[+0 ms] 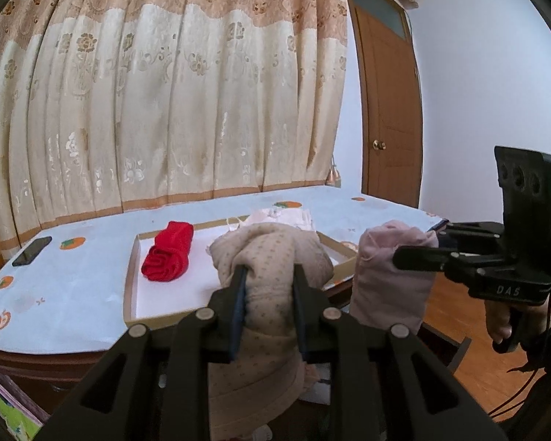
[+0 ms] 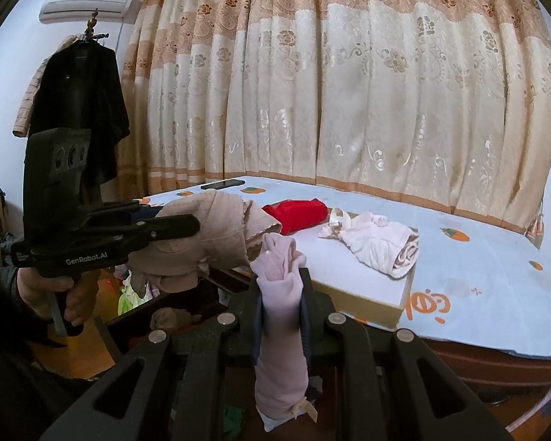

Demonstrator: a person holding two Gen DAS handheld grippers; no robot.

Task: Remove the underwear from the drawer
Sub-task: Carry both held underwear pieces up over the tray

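Note:
My left gripper [image 1: 270, 270] is shut on a beige dotted underwear roll [image 1: 272, 242], held in the air in front of the table. My right gripper [image 2: 281, 275] is shut on a pale pink underwear roll [image 2: 279, 330] that hangs down between its fingers. Each view also shows the other gripper: the right gripper [image 1: 418, 246] with its pink roll [image 1: 385, 279], and the left gripper [image 2: 176, 218] with its beige piece [image 2: 216, 235]. Below both, the open drawer [image 2: 187, 296] holds more clothes [image 2: 172, 318]. A red roll [image 1: 169, 253] and a white roll [image 2: 382, 246] lie in a shallow box [image 1: 132, 275].
The table wears a light blue cloth [image 2: 477, 257] with orange prints. A phone [image 1: 31, 251] lies near its far edge. A long curtain [image 1: 165, 92] hangs behind. A wooden door [image 1: 389, 110] stands at the right, and a dark coat [image 2: 79, 110] hangs at the left.

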